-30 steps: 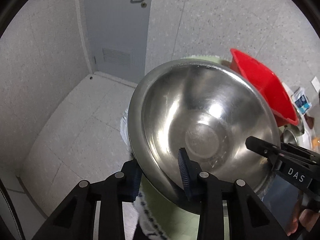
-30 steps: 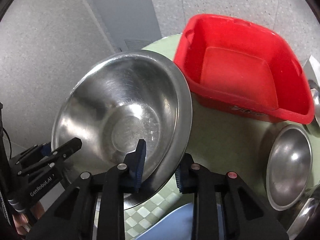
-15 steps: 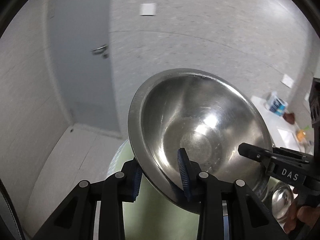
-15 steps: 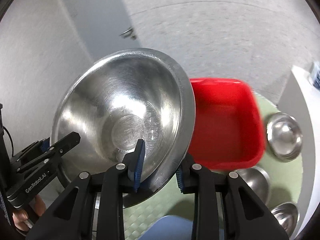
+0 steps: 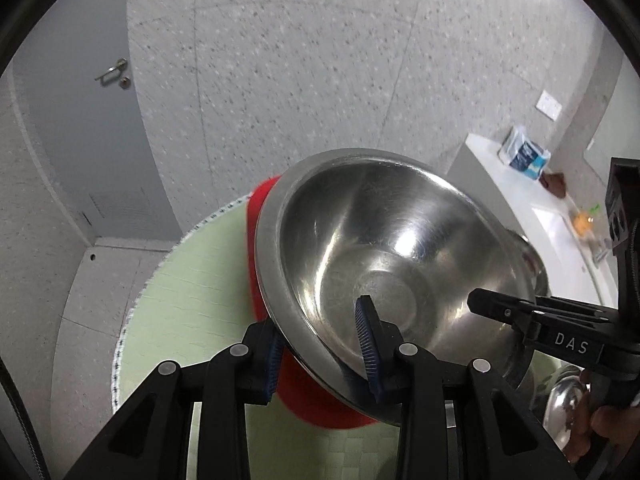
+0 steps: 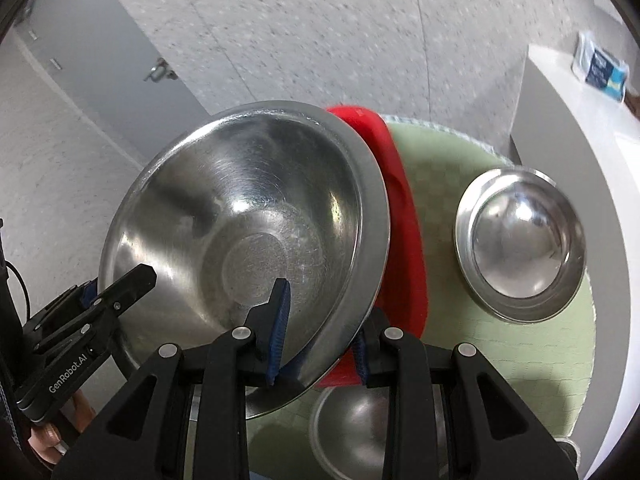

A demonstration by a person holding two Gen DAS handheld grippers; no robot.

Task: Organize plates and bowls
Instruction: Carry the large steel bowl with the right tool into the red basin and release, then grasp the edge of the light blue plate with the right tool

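Observation:
A large steel bowl [image 5: 384,264] is held in the air by both grippers, tilted, above the red tub [image 5: 312,396]. My left gripper [image 5: 320,348] is shut on its left rim, one pad inside, one outside. My right gripper [image 6: 320,336] is shut on its right rim in the same way. The bowl [image 6: 248,236] hides most of the red tub [image 6: 400,216] in the right wrist view. The right gripper's fingers [image 5: 532,320] show at the bowl's far rim in the left wrist view.
A round table with a pale green mat [image 6: 532,352] carries an upside-down steel bowl on a plate [image 6: 520,240] at the right and another steel bowl [image 6: 352,424] near me. A white counter [image 6: 576,128] stands to the right. A grey door [image 5: 80,152] is at the left.
Both grippers have carried the bowl up and then over toward the red tub, which now lies beneath it. The grip on both rims is unchanged.

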